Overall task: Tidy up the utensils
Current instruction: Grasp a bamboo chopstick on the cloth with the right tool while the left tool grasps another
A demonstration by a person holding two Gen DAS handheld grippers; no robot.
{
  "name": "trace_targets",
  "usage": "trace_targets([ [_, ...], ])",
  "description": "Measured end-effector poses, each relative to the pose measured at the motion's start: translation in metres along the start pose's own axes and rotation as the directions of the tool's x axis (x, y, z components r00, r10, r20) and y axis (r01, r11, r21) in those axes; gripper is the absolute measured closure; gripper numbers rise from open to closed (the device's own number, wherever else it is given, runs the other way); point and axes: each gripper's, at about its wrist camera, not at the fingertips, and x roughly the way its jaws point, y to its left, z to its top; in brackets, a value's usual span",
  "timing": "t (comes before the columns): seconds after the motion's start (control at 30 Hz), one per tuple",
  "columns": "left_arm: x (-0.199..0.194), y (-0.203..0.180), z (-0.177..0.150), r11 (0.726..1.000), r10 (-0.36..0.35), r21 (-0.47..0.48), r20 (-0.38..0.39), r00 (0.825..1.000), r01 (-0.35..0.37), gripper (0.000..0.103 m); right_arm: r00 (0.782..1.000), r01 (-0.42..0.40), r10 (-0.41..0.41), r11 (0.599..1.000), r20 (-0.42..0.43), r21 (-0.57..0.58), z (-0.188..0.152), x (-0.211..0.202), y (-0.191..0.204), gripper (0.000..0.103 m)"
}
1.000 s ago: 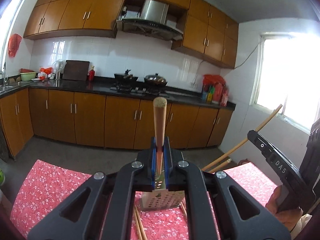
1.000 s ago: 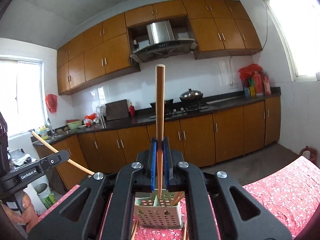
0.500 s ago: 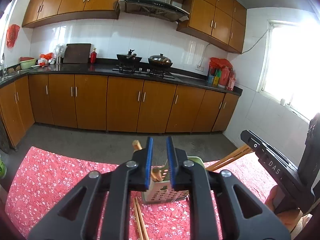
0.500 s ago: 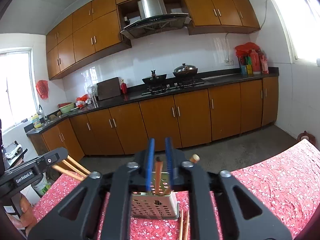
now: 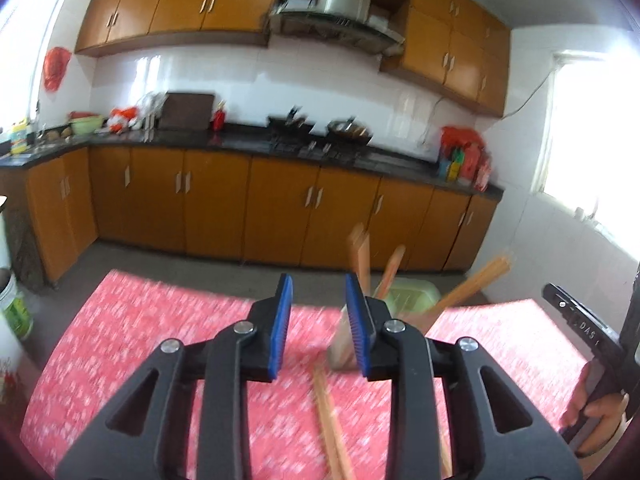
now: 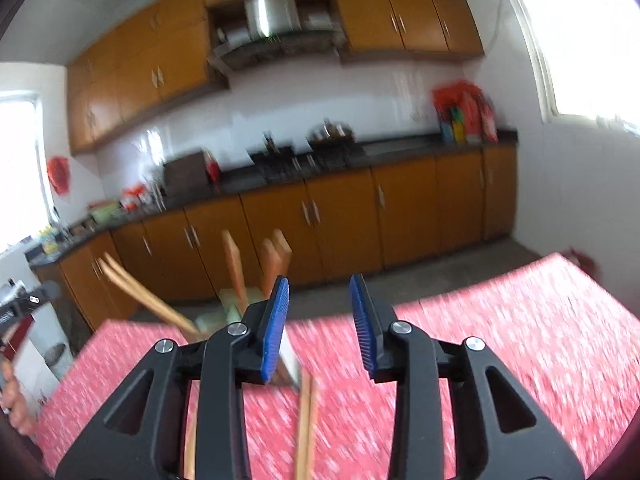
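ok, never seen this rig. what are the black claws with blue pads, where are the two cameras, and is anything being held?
No robot here: a person holds a two-finger gripper in each hand, with a fisheye camera on each that looks along the fingers. One picture is from the left gripper, the other from the right gripper. Both have just been opening, and nothing is between the blue pads. Ahead on the red floral tablecloth stands a pale green perforated utensil holder with wooden chopsticks leaning in it. More loose chopsticks lie on the cloth near the camera. The picture is blurred by motion.

Left hand-held gripper (image 5: 316, 320) jaws just opening, empty, right hand-held gripper (image 6: 318, 322) likewise
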Motion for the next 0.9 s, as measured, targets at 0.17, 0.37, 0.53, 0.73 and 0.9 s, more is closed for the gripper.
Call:
trace_targets([
  [0.17,0.025,0.027,-0.062,0.998,0.053,-0.009,-0.163,0.985,-0.055,0.074,0.951,0.021,-0.027,0.999,-0.306,-0.023,-0.081,0.045,-0.012,0.070],
  [0.37,0.048,0.036,-0.115,0.998,0.021,-0.051,-0.302,0.953,-0.038,0.074,0.872,-0.067,0.085,0.996,-0.482,0.054,-0.141,0.074,-0.006,0.083],
  [0.53,0.055,0.032,-0.134,0.998,-0.016,-0.065,-0.352,0.936,-0.008,0.074,0.859,-0.087,0.093,0.996,-0.503,0.037,-0.149,0.081,0.008,0.085],
  [0.73,0.061,0.014,-0.145,0.998,-0.050,-0.060,-0.394,0.918,0.029,0.074,0.859,-0.040,0.006,0.998,-0.512,-0.056,-0.156,0.089,0.014,0.095],
  [0.9,0.068,0.001,-0.155,0.997,-0.078,-0.056,-0.426,0.901,0.059,0.077,0.866,0.036,-0.056,0.998,-0.497,-0.050,-0.152,0.090,-0.003,0.095],
])
